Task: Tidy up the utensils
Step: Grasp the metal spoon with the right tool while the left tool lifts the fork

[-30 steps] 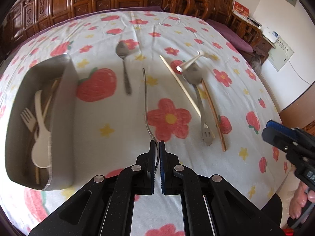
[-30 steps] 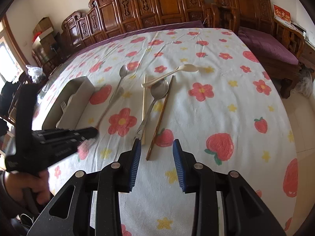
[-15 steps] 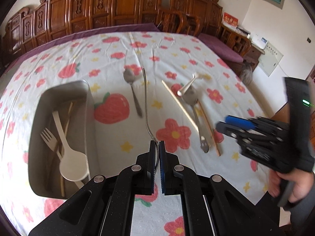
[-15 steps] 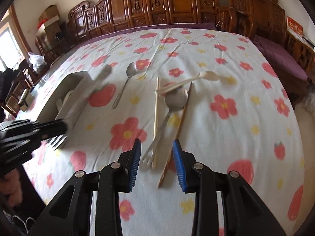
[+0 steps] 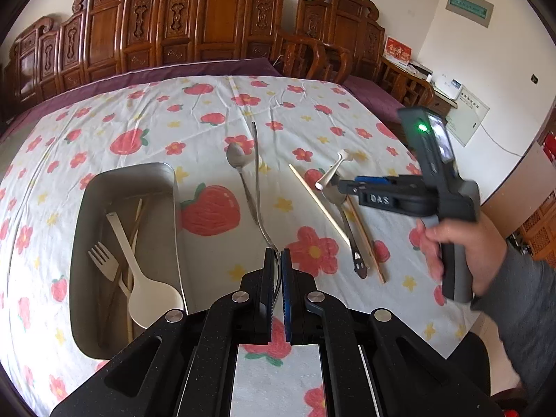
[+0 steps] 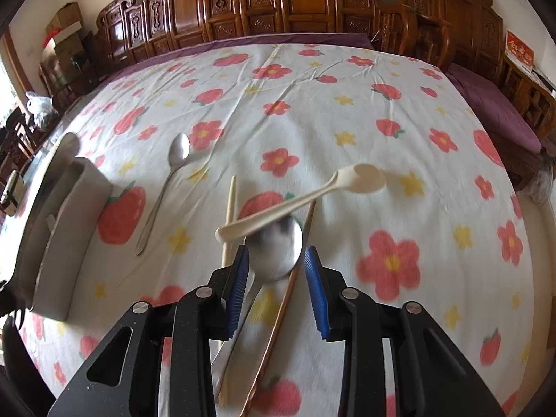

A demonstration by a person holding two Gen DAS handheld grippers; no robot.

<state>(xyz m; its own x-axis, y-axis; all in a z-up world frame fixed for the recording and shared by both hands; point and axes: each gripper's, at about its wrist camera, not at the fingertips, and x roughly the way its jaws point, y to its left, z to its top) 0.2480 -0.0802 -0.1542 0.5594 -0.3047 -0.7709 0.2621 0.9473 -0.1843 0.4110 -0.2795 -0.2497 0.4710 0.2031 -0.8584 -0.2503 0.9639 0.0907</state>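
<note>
Left wrist view is showing the left gripper [image 5: 277, 260] clamping the tine end of a slim steel fork [image 5: 257, 187], which is needing carrying over the rectangular metal tray [image 5: 172, 187] of cream utensils. The right gripper [image 6: 276, 260], lettered "DAS", is hanging with jaws apart above the large steel spoon [image 6: 278, 250], likely needing lowering before closing.

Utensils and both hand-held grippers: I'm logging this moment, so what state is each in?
Left hand-held gripper: shut on the metal fork.
Right hand-held gripper: open, over the large metal spoon.
Metal tray: holds a cream spoon, cream fork, chopsticks.
Small metal spoon: flat on the cloth.
Cream ladle spoon: lying across the large spoon.
</note>
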